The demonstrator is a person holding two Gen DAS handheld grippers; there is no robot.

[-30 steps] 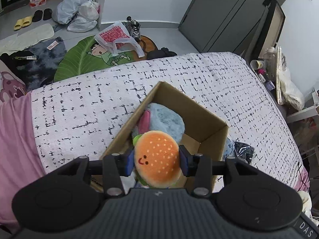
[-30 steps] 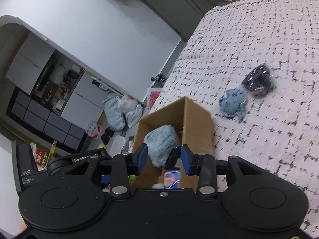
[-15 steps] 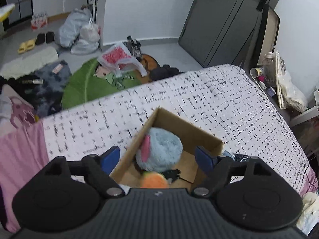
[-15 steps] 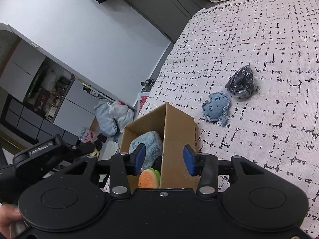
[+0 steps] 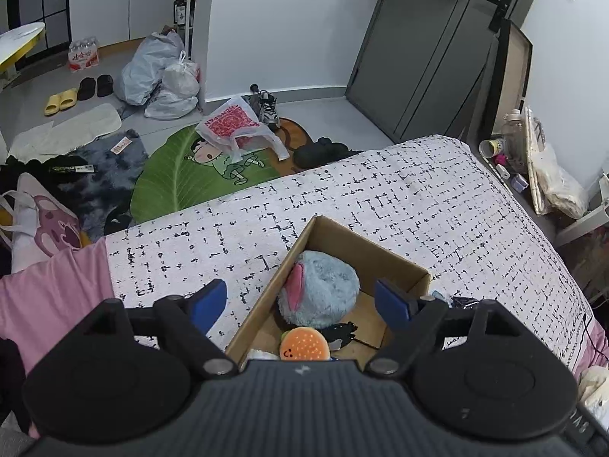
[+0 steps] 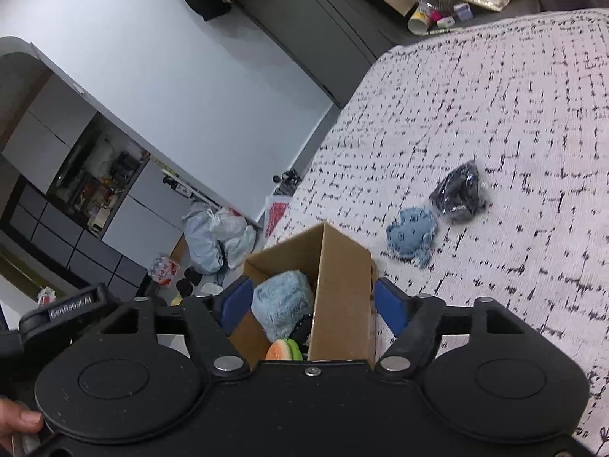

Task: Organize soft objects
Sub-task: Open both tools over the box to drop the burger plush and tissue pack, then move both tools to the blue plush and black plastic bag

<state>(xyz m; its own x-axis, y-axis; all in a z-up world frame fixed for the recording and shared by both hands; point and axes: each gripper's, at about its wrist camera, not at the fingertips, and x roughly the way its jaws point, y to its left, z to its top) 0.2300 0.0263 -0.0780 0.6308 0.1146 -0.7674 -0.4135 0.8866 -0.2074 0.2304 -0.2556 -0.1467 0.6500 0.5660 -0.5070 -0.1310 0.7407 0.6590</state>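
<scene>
1. My left gripper (image 5: pixel 300 302): fingers spread wide, empty, above the cardboard box (image 5: pixel 365 245).
2. Burger plush (image 5: pixel 303 348): inside the box, beside blue plush (image 5: pixel 321 293).
3. My right gripper (image 6: pixel 314 304): fingers apart, empty.
4. Blue rag (image 6: pixel 411 234), black bundle (image 6: pixel 458 194): on the bed (image 6: pixel 495 114).

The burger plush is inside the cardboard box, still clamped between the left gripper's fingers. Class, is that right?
Not quite. The burger plush does lie inside the cardboard box, but the left gripper is open and holds nothing, as the left wrist view shows.

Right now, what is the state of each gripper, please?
Left gripper: jaws open, holding nothing, above the cardboard box.
Right gripper: jaws open, holding nothing.
</scene>
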